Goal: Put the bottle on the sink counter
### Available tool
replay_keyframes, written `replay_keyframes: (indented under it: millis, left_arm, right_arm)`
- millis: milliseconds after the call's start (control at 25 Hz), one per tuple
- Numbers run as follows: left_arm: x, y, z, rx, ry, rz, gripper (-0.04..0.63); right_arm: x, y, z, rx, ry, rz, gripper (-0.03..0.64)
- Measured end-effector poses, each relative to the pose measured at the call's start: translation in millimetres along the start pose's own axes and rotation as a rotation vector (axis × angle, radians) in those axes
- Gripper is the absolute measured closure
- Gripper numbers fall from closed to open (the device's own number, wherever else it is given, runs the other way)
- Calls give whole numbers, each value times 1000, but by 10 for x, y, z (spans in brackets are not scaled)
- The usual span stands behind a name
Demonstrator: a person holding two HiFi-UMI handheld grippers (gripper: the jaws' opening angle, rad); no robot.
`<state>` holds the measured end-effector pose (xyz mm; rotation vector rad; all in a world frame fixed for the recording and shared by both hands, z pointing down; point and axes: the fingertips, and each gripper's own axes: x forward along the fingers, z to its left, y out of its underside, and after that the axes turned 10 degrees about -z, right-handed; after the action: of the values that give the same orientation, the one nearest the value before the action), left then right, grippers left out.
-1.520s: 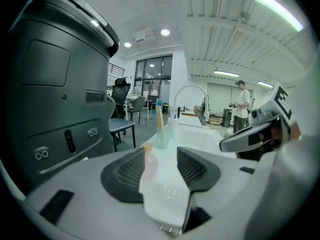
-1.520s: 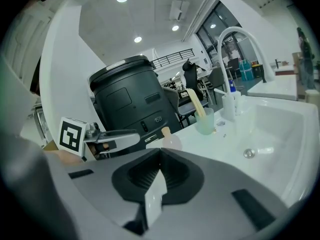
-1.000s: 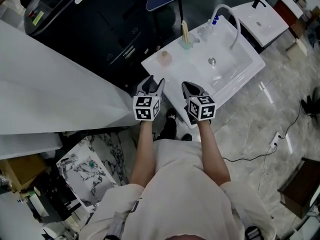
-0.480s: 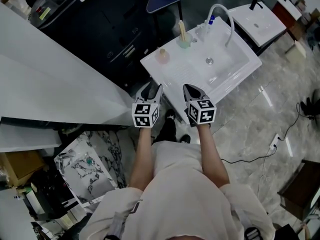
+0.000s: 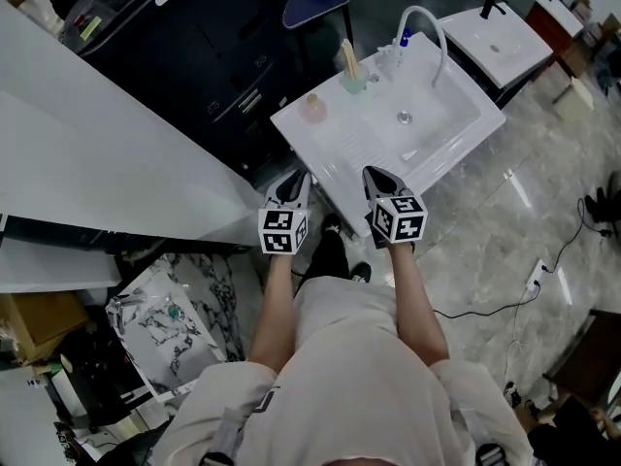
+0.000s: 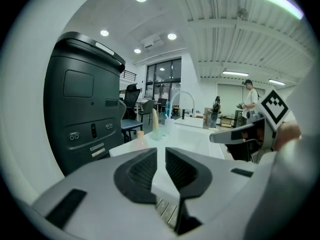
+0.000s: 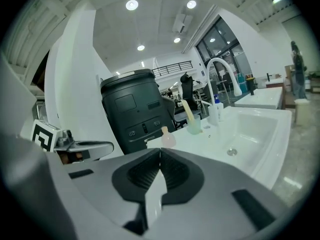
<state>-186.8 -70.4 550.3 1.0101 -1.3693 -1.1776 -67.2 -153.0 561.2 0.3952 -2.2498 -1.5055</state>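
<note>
A small pale pink bottle (image 5: pixel 312 108) stands upright on the white sink counter (image 5: pixel 335 153), left of the basin; it also shows as the pink bottle (image 6: pixel 140 138) and the pink bottle (image 7: pixel 168 138) in the two gripper views. My left gripper (image 5: pixel 294 176) hovers by the counter's near left edge. Its jaws have just been closing and stand a thin gap apart, with nothing between them (image 6: pixel 161 150). My right gripper (image 5: pixel 376 173) hangs over the counter's near edge with its pads meeting and empty (image 7: pixel 160 151). Both grippers are well short of the bottle.
A cup with a stick-like item (image 5: pixel 351 74), a blue-capped bottle (image 5: pixel 406 41) and a curved faucet (image 5: pixel 427 27) line the sink's far side. A large dark machine (image 5: pixel 184 37) stands behind, a white slanted panel (image 5: pixel 87 153) to the left, and a second sink (image 5: pixel 505 32) far right.
The left gripper's jaws have narrowed from wide apart to a thin gap. Both grippers have drifted a little along the sink's near edge. The pink bottle has not moved.
</note>
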Motion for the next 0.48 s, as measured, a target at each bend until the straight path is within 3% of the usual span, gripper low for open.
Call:
replay_keyframes:
  millis: [480]
  left_arm:
    - [-155,37,-107,-44,1,-25,589]
  right_arm:
    - [-2,-153,156,-34,-66,-38,611]
